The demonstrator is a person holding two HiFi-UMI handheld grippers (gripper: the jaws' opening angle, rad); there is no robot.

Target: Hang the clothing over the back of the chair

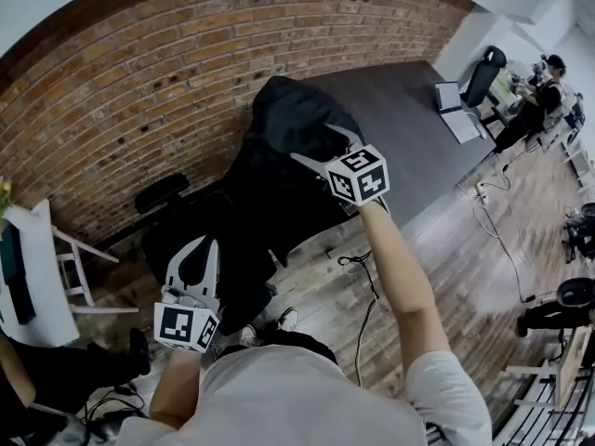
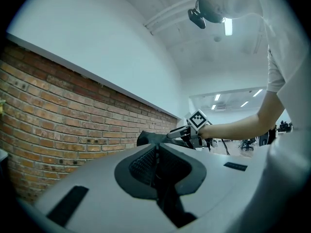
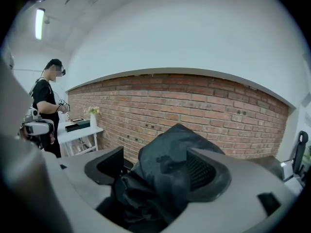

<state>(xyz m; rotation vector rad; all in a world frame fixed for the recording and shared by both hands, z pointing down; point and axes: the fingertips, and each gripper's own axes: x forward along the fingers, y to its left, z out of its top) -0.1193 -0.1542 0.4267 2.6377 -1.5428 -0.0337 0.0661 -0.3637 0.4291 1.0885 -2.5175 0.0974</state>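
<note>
The brick wall [image 1: 139, 91] stands close behind on the far side, and open floor [image 1: 409, 147] lies to the right. The black clothing [image 1: 297, 119] hangs bunched from the right hand-held gripper [image 1: 321, 147], whose jaws are clamped on it. It is raised above the chair [image 1: 160, 193], so the draping looks yet to be done. The left hand-held gripper [image 1: 197, 254] sits near, jaws together, seemingly on nothing.
</note>
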